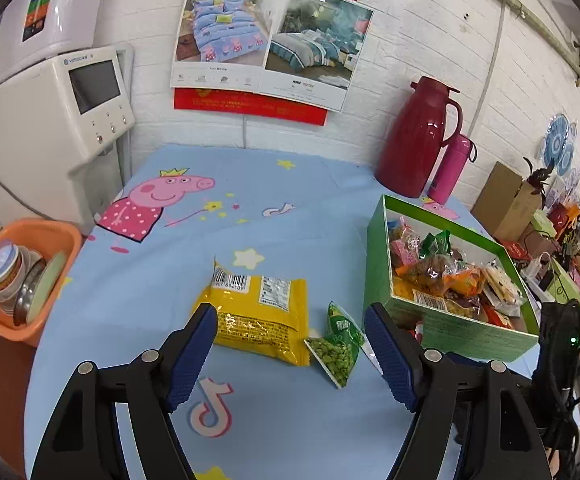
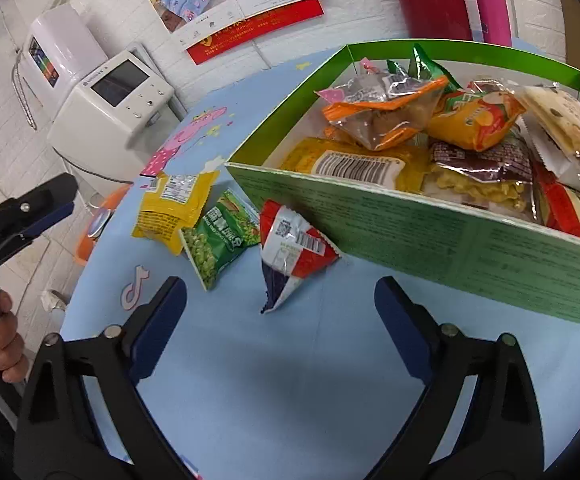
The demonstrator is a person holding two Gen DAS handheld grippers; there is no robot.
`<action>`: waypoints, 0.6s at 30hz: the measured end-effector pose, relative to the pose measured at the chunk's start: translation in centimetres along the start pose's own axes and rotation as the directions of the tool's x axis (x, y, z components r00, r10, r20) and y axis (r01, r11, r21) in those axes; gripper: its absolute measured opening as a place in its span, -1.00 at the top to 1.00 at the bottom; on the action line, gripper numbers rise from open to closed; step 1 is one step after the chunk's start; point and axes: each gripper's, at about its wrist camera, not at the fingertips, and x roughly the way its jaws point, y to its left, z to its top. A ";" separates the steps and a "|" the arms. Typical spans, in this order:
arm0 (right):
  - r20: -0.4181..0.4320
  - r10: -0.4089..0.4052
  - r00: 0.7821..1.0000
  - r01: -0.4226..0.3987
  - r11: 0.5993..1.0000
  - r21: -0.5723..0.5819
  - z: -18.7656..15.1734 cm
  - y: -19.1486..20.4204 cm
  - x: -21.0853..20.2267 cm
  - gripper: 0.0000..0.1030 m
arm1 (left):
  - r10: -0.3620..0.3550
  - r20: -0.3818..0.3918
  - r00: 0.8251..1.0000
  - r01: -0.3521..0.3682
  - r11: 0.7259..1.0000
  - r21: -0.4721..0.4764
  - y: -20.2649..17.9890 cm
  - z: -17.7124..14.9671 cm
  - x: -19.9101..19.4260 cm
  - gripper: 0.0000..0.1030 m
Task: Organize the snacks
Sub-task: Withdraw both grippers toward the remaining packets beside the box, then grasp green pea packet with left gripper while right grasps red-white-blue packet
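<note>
Snacks are what remains to sort on the blue cartoon tablecloth (image 1: 250, 208): three packets lie outside the green box (image 2: 430, 236), which is already quite full of packets. Nearest to the right gripper (image 2: 280, 312) is the red and white packet (image 2: 294, 246); it lies straight ahead between the two fingers and a little beyond their tips, leaning against the near wall of the box, with its long axis pointing roughly toward the gripper. The fingers of this gripper stand wide apart and hold nothing. To the left of that packet, touching or almost touching it, is the green pea packet (image 2: 220, 240), and behind this one the yellow packet (image 2: 174, 206), partly under it. From the left gripper (image 1: 290, 340), also spread open and empty, the yellow packet (image 1: 260, 316) lies just ahead near the left finger and the green pea packet (image 1: 338, 348) nearer the right finger. I judge the right hand is better placed for the red and white packet, the left for the other two. The box wall directly behind the red packet could stop the fingers. Further away stand a red thermos jug (image 1: 418, 140) and a pink bottle (image 1: 452, 168) at the wall, and an orange basket (image 1: 50, 240) with bowls beside the table.
</note>
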 end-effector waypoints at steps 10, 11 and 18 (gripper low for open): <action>0.018 -0.098 0.995 0.099 0.993 -0.061 -0.6 -0.1 1.2 0.19 | -0.007 -0.151 0.988 0.047 0.963 0.265 -4.8 -1.8 7.0 -0.27; 0.019 -0.098 0.995 0.099 0.993 -0.064 -0.7 -0.4 0.9 0.21 | -0.012 -0.167 0.986 0.057 0.963 0.265 -5.0 -1.9 7.6 -0.13; 0.026 -0.089 0.996 0.090 0.995 -0.052 -1.7 -2.1 -1.0 0.28 | -0.010 -0.223 0.975 0.075 0.956 0.285 -5.6 -3.0 9.8 -0.04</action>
